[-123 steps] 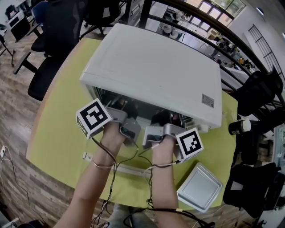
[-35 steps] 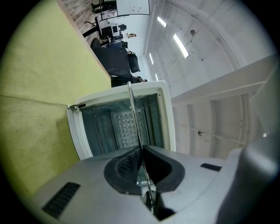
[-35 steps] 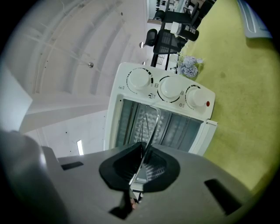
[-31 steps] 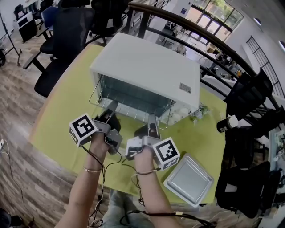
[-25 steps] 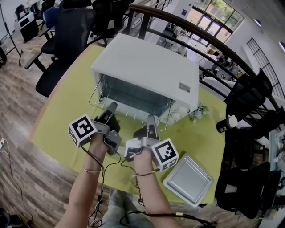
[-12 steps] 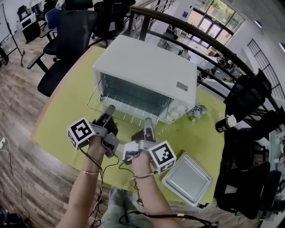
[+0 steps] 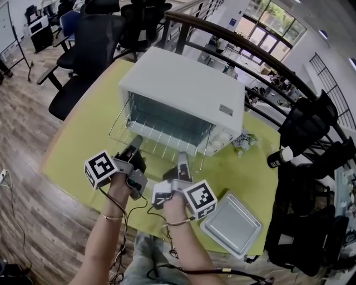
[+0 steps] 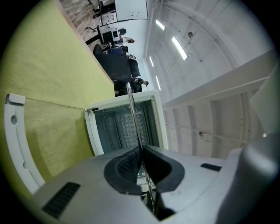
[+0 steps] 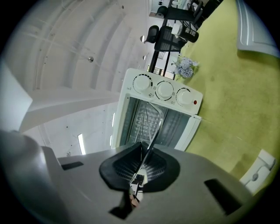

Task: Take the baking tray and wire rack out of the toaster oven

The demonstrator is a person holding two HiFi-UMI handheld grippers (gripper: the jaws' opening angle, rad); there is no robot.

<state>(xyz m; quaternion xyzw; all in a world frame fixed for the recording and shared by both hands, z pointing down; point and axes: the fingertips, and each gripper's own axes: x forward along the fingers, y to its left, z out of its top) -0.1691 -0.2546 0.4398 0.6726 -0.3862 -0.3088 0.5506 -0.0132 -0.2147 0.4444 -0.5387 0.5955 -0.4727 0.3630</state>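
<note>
This looks like an open-plan office or lab workspace. Black swivel chairs [image 7: 92, 44] stand on a wood-plank floor [image 7: 22, 145]. Cluttered desks [image 7: 281, 86] lie beyond a dark railing [image 7: 239, 42], with tall windows [image 7: 272, 14] behind and strip lights [image 8: 179, 48] overhead. The toaster oven [image 7: 189, 83] sits on a yellow-green tabletop [image 7: 78, 145] near the chairs.

Grey left hand-held gripper [image 7: 136, 145], thin bracelet [image 7: 112, 217]

Your head camera looks down on the toaster oven [image 7: 183, 92]; both gripper cameras face its open front (from close).
</note>
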